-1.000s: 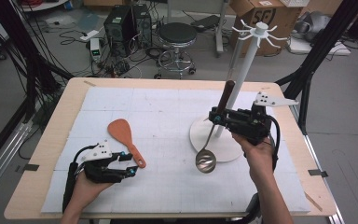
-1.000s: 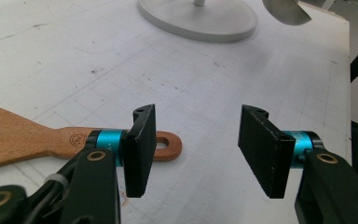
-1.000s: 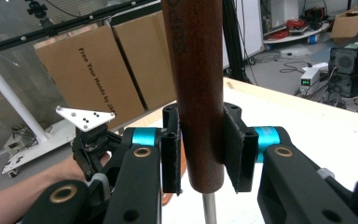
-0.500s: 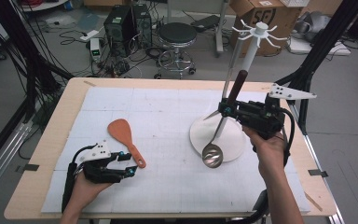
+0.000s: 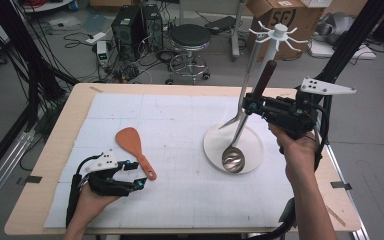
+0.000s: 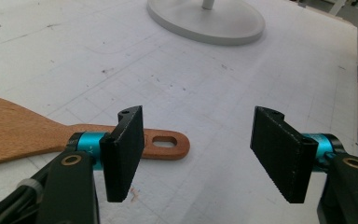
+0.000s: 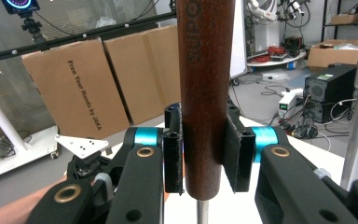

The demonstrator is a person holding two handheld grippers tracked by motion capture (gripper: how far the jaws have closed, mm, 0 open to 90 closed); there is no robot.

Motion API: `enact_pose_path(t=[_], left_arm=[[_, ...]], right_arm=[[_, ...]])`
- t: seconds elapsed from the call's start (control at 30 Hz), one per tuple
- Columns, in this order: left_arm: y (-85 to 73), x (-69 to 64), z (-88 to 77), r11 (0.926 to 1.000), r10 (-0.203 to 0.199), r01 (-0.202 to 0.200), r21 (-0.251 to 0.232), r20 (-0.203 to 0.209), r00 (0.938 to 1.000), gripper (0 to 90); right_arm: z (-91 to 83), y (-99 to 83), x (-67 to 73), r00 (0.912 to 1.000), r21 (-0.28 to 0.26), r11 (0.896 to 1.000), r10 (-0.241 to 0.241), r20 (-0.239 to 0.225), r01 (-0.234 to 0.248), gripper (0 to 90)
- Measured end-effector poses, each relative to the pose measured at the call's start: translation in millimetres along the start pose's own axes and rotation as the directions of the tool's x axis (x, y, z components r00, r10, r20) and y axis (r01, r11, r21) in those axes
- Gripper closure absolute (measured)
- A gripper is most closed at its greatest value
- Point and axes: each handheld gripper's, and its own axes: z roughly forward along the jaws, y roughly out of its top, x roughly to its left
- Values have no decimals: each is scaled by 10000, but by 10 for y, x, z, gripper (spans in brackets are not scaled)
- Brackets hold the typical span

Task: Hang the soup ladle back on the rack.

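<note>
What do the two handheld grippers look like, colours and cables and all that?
Both are black-bodied. The left claw has flat black ribbed pads on turquoise collars with brass-coloured pivot rings; the right claw matches. Each carries a pale three-cornered plate with small holes, and a black cable trails back. The forearms are bare, without sleeves.

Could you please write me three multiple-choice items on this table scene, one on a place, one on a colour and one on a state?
1. Where does the wooden spatula lie?
A. on the white mat beside the left gripper
B. on the white stand base
C. on a hook of the rack

2. What colour is the ladle's handle?
A. white
B. dark brown
C. blue

3. How does the right gripper stand?
A. open over the mat
B. shut on nothing
C. shut on the ladle's handle

Answers:
1. A, it lies flat on the mat by the open jaws.
2. B, the wood shows dark brown.
3. C, both pads press the handle.
</note>
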Motion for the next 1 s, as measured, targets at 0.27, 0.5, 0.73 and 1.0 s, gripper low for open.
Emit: enact_pose_path(t=[0.27,0.5,0.73,1.0], left_arm=[[8,-11,27,10000,22,-22,95,12,10000,346],[10,0,22,10000,-9,9,31,8,10000,344],[16,2,16,10000,-18,18,-25,3,10000,345],[19,4,9,9999,-33,33,-96,-4,10000,344]], right_arm=[[-28,31,50,9998,68,9998,-178,42,178,727],[-92,126,28,9989,-97,9998,-168,430,172,726],[-145,297,29,9964,-153,9993,-332,777,345,727],[-123,352,-18,9937,-21,9998,-202,1103,205,725]])
